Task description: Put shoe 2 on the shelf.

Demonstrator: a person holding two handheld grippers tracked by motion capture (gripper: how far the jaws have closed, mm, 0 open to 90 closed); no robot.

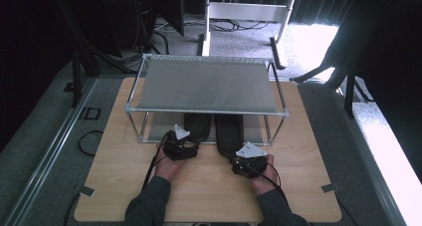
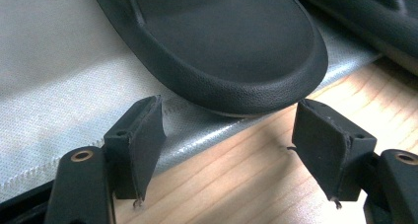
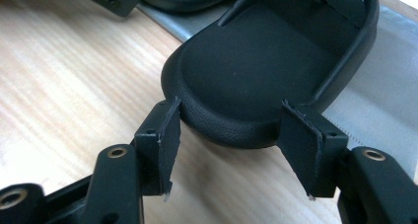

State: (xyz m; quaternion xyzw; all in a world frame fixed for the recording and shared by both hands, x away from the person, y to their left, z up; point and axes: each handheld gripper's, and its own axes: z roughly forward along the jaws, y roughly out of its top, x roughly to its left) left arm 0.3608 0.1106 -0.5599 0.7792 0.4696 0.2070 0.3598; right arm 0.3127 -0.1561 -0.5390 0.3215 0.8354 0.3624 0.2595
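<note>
Fingers point(image 2: 140, 145) of our left gripper point(image 2: 229, 152) stand wide and empty before the left slipper's heel point(image 2: 231, 46); those of our right gripper point(image 3: 226, 145) stand wide, flanking the right slipper's heel point(image 3: 256, 81). Both black slippers lie on the rack's lower grey shelf point(image 1: 256, 131), heels overhanging the wooden table point(image 1: 209, 186). We judge the rounded, pebbled rims may slip from a shallow pinch or snag the shelf edge; no brand, label or writing is legible.

Overall light: dim room, black surroundings at both sides of the high view.
Light source: daylight from the upper right, burning out the floor point(image 1: 318, 37).
Glare: pale sheen on the wooden table point(image 1: 209, 186).
Focus: gripper views sharp; sandal point(image 3: 266, 71) grain crisp.
High view: soft, low detail.
</note>
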